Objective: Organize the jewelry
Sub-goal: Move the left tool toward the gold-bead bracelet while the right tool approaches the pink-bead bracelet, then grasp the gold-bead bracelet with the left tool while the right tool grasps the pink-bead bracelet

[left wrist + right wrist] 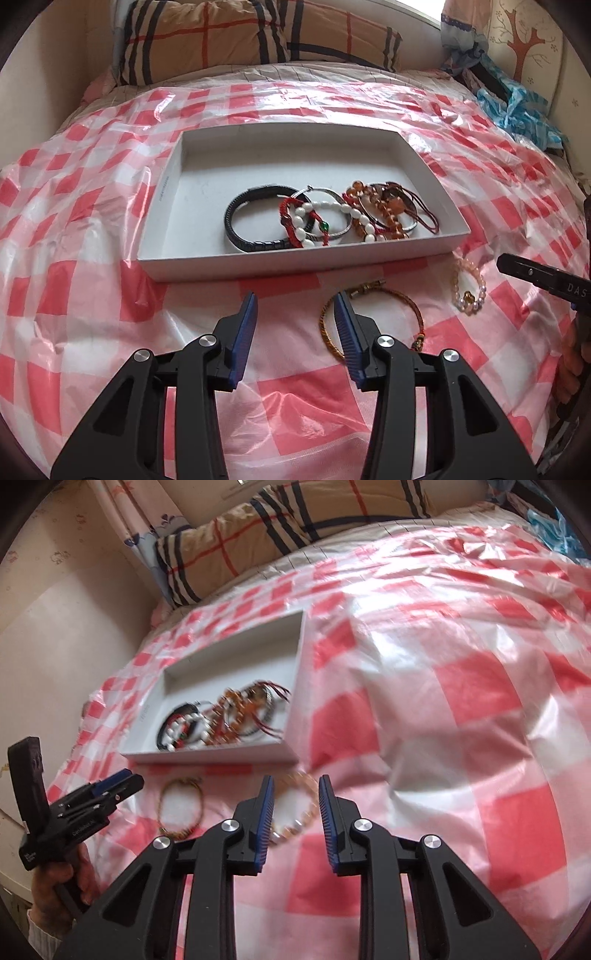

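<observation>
Hovering open, right gripper frames pink bead bracelet.

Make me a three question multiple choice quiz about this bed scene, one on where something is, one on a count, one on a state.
1. Where does the brown braided cord bracelet lie?
A. inside the box
B. on the checked plastic sheet in front of the box
C. on the pillow

2. How many bracelets lie outside the shallow white cardboard box?
A. two
B. four
C. none

3. How do the left tongs stand?
A. shut on a bracelet
B. shut on nothing
C. open, holding nothing

Answers: 1 B, it rests on the red and white checked plastic sheet near the box's front wall. 2 A, only the cord bracelet and the pink and pearl beaded bracelet. 3 C, a clear gap shows between the blue pads.
</observation>
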Tool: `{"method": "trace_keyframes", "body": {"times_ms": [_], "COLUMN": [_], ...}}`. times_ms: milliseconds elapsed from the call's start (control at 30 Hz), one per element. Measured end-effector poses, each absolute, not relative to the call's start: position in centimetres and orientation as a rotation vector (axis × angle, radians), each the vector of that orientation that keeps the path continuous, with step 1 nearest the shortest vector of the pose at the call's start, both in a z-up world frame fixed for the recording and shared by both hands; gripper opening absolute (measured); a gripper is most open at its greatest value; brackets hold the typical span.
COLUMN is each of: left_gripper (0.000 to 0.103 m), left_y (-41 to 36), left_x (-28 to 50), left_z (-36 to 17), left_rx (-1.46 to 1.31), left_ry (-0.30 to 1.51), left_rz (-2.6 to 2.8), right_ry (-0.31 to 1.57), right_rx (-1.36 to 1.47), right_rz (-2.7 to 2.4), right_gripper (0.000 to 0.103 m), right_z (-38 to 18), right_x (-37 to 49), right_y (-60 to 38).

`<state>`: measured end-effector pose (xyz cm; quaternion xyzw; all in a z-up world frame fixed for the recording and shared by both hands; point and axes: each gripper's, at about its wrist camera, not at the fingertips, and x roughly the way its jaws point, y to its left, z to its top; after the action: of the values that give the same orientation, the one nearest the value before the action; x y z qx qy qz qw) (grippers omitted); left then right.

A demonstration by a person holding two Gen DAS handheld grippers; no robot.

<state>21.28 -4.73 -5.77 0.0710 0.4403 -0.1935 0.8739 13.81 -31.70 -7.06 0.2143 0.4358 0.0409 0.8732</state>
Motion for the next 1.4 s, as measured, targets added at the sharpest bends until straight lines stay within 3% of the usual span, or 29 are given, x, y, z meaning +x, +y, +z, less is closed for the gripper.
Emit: {"method": "trace_keyframes", "body": {"times_ms": [367,400,433,500,533,633,733,800,867,900,967,1000,1067,1100,1400], "left_gripper": [0.053,0.049,0.039,0.025,0.019,0.013,0.013,0.015,0.025,0.038,0.041,0.038,0.016,0.006,0.004], "left_y": [-8.9,-8.9,-8.9,-8.6,-8.5,-7.5,-6.4,-6.3,-6.3,-6.4,-6.8,-7.2,-7.6,-7.7,-5.7], "left_x": [22.0,21.9,21.8,21.2,20.8,19.4,18.5,18.7,18.9,19.1,19.4,19.3,18.8,18.6,16.9], "left_z": [-8.3,-8.4,-8.4,-8.5,-8.5,-8.1,-7.5,-7.3,-7.3,-7.3,-7.9,-8.4,-8.5,-8.3,-5.4], "left_rx": [0.326,0.329,0.327,0.334,0.341,0.336,0.332,0.348,0.347,0.347,0.348,0.362,0.365,0.36,0.232], "left_ry": [0.976,0.981,0.987,1.001,1.007,1.033,1.038,1.022,1.01,0.999,0.987,0.985,0.987,0.992,0.945], "left_rz": [-0.438,-0.446,-0.458,-0.48,-0.494,-0.542,-0.556,-0.528,-0.51,-0.496,-0.495,-0.488,-0.519,-0.53,-0.513], "right_ry": [1.013,1.019,1.028,1.041,1.043,1.016,1.016,1.021,1.038,1.058,1.062,1.058,1.064,1.058,0.92], "right_rx": [0.269,0.244,0.219,0.202,0.192,0.169,0.177,0.198,0.202,0.19,0.116,0.1,0.137,0.156,0.383], "right_rz": [0.05,0.062,0.086,0.14,0.162,0.215,0.189,0.171,0.174,0.178,0.166,0.173,0.202,0.208,0.264], "right_gripper": [0.032,0.032,0.03,0.013,0.012,0.01,0.011,0.029,0.032,0.032,0.032,0.025,0.008,0.008,0.008], "right_z": [-9.1,-9.1,-9.1,-8.9,-8.7,-7.6,-7.4,-7.6,-8.0,-8.4,-9.0,-9.0,-8.8,-8.6,-4.7], "right_x": [16.3,16.4,16.3,15.9,15.5,13.9,14.1,14.7,15.3,15.5,15.5,15.4,15.2,15.0,12.0], "right_y": [-29.2,-28.7,-28.1,-27.3,-27.0,-26.4,-26.6,-26.7,-26.4,-26.1,-25.0,-24.8,-24.9,-25.1,-27.0]}}
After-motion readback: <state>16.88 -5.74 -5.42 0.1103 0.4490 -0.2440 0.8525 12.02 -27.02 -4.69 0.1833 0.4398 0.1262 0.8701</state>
